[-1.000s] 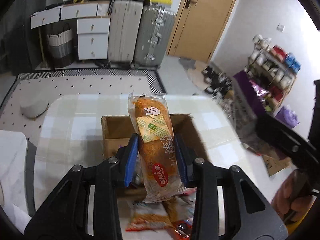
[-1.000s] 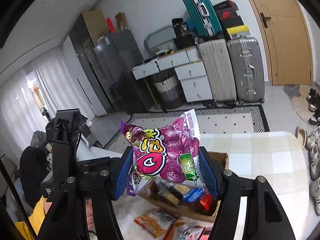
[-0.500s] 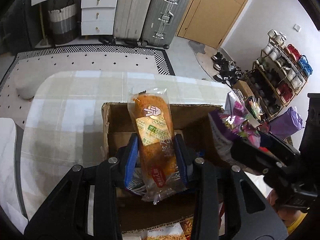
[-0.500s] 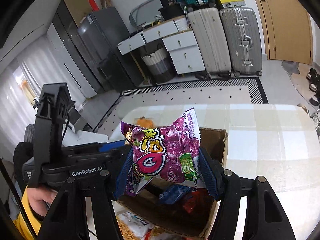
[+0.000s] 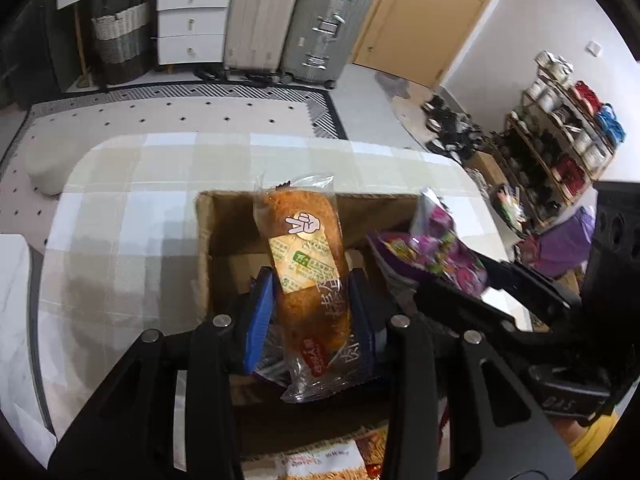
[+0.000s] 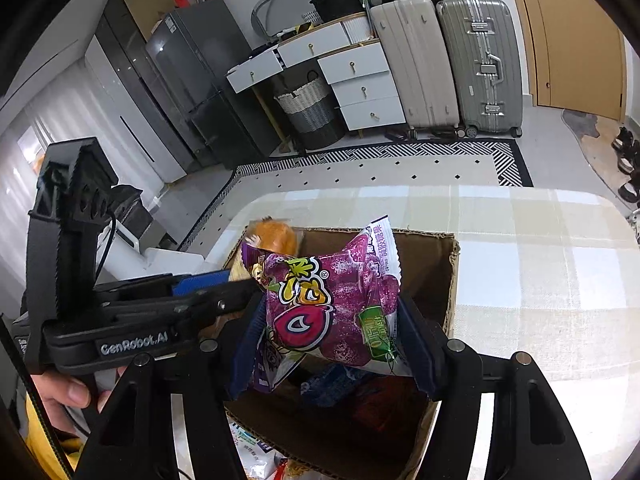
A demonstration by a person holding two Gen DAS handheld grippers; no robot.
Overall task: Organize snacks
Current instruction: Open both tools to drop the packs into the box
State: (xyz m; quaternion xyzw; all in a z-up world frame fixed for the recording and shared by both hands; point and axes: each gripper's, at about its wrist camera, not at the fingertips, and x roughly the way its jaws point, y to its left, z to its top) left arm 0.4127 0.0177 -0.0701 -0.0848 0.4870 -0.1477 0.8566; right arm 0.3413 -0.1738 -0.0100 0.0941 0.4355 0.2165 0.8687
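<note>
Left claw (image 5: pixel 308 312) grips an orange bread packet (image 5: pixel 306 264); right claw (image 6: pixel 332 344) grips a purple snack bag (image 6: pixel 328 304), both above the open cardboard box (image 6: pixel 452 280) on the checked surface (image 6: pixel 540 264)

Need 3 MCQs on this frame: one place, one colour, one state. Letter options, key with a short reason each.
1. Where does the orange bread packet sit?
A. Flat on the checked tablecloth
B. Between the fingers of the left hand-held gripper, over the cardboard box
C. On the floor rug

2. What is the main colour of the snack bag in the right hand-held gripper?
A. Purple
B. Yellow
C. White

3. What state is the cardboard box in?
A. Taped shut
B. Crushed flat
C. Open on top, with snacks inside

Key: 1 B, blue pads press both sides of the packet above the box. 2 A, the wrapper is mostly purple. 3 C, the right wrist view shows packets on the box floor.
</note>
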